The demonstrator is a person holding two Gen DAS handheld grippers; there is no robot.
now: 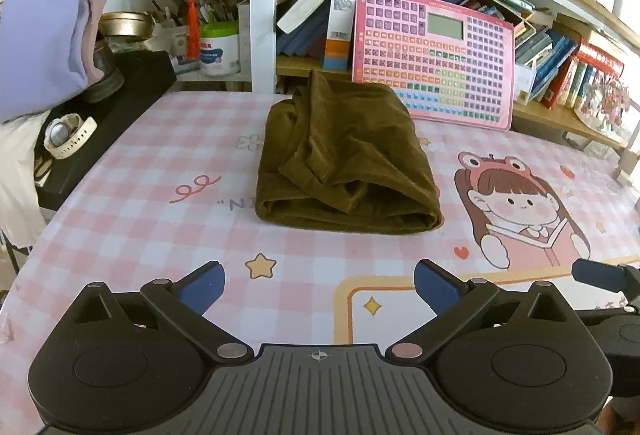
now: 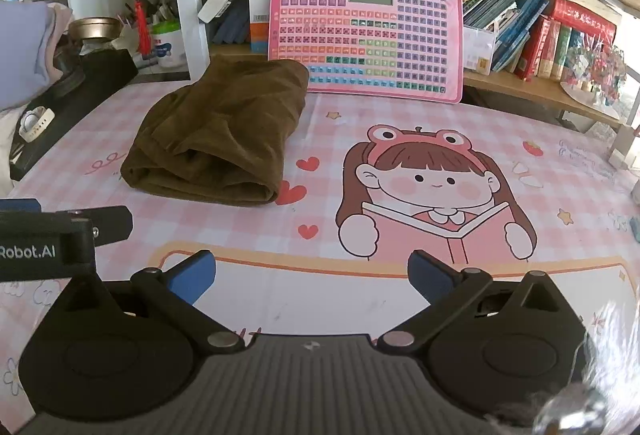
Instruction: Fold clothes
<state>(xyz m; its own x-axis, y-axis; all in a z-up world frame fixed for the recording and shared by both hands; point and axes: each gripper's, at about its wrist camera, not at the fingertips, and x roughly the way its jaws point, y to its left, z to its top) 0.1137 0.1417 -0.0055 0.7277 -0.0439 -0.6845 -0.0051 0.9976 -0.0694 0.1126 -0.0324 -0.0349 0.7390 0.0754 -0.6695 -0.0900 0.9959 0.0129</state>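
Grippers nearest the cameras: left gripper [image 1: 319, 289] and right gripper [image 2: 312, 277] both spread wide, grasping nothing, hovering over the table [image 1: 120, 195] short of the brown garment [image 1: 348, 171]. Garment lies ahead as a compact folded bundle, rolled edge toward the grippers, left of the cartoon girl print [image 2: 436, 191]. Judged: fold about done, hence the release. Beyond the garment, a pink keypad board [image 2: 368, 35] leans against the bookshelf.

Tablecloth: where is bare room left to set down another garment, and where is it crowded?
Free: the checked tablecloth right of the brown folded garment, over the cartoon girl print, and the near strip ahead of both open tools, left and right. Crowded: the black box with a watch at left, and the pink keyboard toy behind.
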